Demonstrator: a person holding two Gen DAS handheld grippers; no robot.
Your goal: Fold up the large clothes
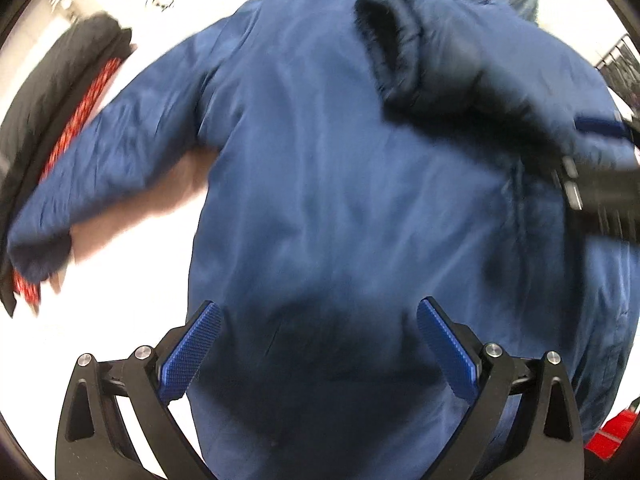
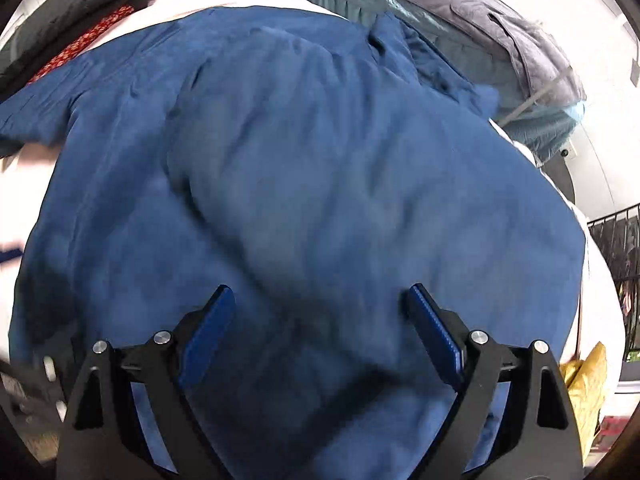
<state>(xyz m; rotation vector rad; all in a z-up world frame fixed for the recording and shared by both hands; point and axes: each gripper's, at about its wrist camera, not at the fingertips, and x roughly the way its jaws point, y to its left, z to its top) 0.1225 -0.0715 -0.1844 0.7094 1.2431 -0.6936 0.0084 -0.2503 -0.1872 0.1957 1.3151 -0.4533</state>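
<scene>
Blue jacket [image 1: 320, 184] lying flat, back up, on a white table [image 1: 132, 312], filling most of both views. Soft and puffy, looks thick, so probably a bit heavy and floppy when lifted; smooth cloth, maybe slippery, best pinched with a good bunch of it. One sleeve [image 1: 104, 152] sticking out to the side over the table; the other sleeve [image 1: 440, 52] already folded across the back, dark cuff up near the collar. Good places to grab, likely: the cuff of the loose sleeve, then the bottom hem, near the corners. Left gripper [image 1: 318, 344] hanging over the lower back, jaws spread wide, nothing between them. Right gripper [image 2: 318, 332] low over the jacket too, jaws spread wide, pinching nothing. No boxes or baskets in view to put things in. Black and red clothes [image 1: 60, 112] stacked at one edge of the table, just beside the loose sleeve. More clothes [image 2: 500, 32], grey and teal, piled past the collar. Something yellow [image 2: 588, 384] off the table's far side, too small to tell.
</scene>
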